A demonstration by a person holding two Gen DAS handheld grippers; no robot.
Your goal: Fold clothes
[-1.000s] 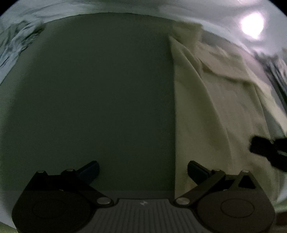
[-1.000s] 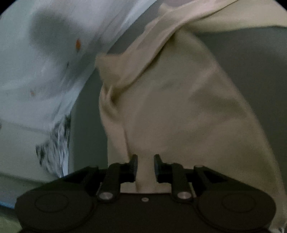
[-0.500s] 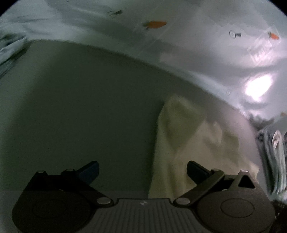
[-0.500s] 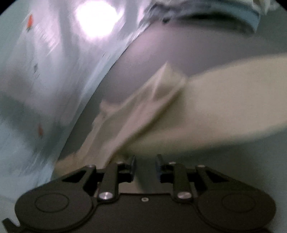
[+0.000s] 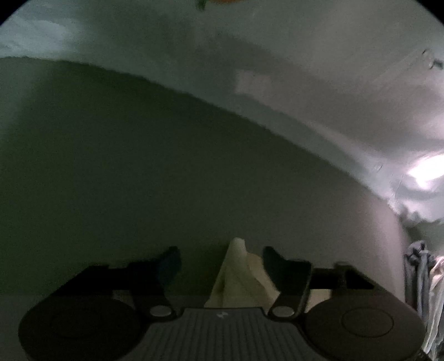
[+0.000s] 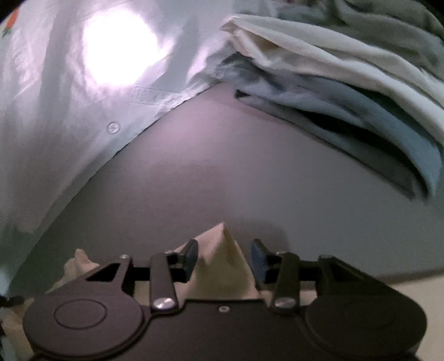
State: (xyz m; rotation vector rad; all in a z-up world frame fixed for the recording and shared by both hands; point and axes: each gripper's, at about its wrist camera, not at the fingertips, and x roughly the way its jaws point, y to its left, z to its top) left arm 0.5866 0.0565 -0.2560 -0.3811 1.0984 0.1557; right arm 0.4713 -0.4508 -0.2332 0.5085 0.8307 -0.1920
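Left wrist view. A dark grey mat [image 5: 166,172] fills the near and middle field; its curved far edge meets a pale glossy sheet [image 5: 305,83] that runs from upper left to right. An orange printed mark [image 5: 222,1] sits at the top edge of the sheet, cut off by the frame. At far right a lamp glare [image 5: 424,172] shines on the sheet, and below it hang bunched grey and white garments [image 5: 421,277]. The left gripper [image 5: 220,263] stands with its jaws apart; a peak of the cream cloth [image 5: 238,277] rises between them, nearer the right finger, and whether it touches that finger cannot be told.

Right wrist view. At left the same glossy sheet [image 6: 55,125] bears a strong glare [image 6: 119,52], a small circled cross mark [image 6: 113,127] and a boxed line of print [image 6: 155,97] too blurred to read; an orange mark [image 6: 9,23] shows at the upper left edge. The grey mat [image 6: 222,166] occupies the centre. At far right lies a pile of clothes [image 6: 347,91], white folds over blue ones. The right gripper [image 6: 224,258] is spread, its blue pads [image 6: 258,261] clear of a cream cloth [image 6: 222,266] point standing between them; more of the cloth lies under the gripper body on both sides.
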